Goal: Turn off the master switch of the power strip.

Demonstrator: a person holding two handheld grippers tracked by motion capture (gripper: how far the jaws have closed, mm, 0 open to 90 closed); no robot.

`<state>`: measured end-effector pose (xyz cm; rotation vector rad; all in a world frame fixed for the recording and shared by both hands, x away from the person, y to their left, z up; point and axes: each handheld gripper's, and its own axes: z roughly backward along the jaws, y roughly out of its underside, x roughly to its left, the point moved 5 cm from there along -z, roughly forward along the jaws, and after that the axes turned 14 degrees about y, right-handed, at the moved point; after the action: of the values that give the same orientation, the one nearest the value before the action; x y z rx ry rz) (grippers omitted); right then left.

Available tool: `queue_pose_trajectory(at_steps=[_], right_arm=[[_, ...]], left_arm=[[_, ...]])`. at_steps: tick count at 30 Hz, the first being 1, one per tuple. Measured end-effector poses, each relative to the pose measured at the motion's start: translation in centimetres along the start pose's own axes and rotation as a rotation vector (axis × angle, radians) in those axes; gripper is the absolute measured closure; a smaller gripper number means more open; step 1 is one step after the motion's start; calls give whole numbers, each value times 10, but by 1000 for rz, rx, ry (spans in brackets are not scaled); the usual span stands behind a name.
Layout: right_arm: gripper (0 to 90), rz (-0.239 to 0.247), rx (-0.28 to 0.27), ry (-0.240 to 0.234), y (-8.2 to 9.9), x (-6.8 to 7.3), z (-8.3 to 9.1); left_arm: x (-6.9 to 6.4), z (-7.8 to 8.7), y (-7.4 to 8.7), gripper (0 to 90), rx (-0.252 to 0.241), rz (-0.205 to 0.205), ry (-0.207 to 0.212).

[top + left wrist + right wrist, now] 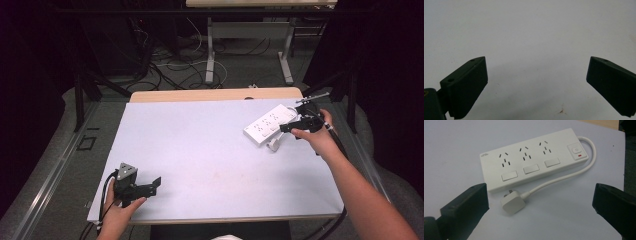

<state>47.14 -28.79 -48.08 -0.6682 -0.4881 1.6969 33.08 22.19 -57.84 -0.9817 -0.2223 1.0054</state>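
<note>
While your right gripper [539, 212] hangs just short of the white power strip [531, 160], its jaws stand wide apart with nothing between them. They frame the plug [512, 202], which lies loose on the table beside the strip's near edge. Its short cord [564, 176] loops round from the switch end. My guess: you are lining up on the plug, since it sits roughly midway between the jaws.

Your left gripper [141, 189] rests low at the near left corner of the table, well apart from the strip. Its jaws are also spread wide and empty, over bare surface. It looks parked, out of the way.

The strip sits at the far right of the pale sheet [200, 150] covering the table, angled toward the corner. Wooden table edge [215, 94] shows beyond the sheet. Farther off: dark floor, tangled cables [170, 65], legs of another desk [211, 50], black surroundings.
</note>
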Motion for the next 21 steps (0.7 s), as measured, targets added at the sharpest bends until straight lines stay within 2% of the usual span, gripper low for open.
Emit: queue_pose_trajectory(at_steps=[8,21], right_arm=[[3,11,-14,-32,21,6,13],[3,36,-27,-73,53,19,25]], left_arm=[[0,-1,0,36,-2,0,-1],[0,0,0,37,-1,-1,-5]])
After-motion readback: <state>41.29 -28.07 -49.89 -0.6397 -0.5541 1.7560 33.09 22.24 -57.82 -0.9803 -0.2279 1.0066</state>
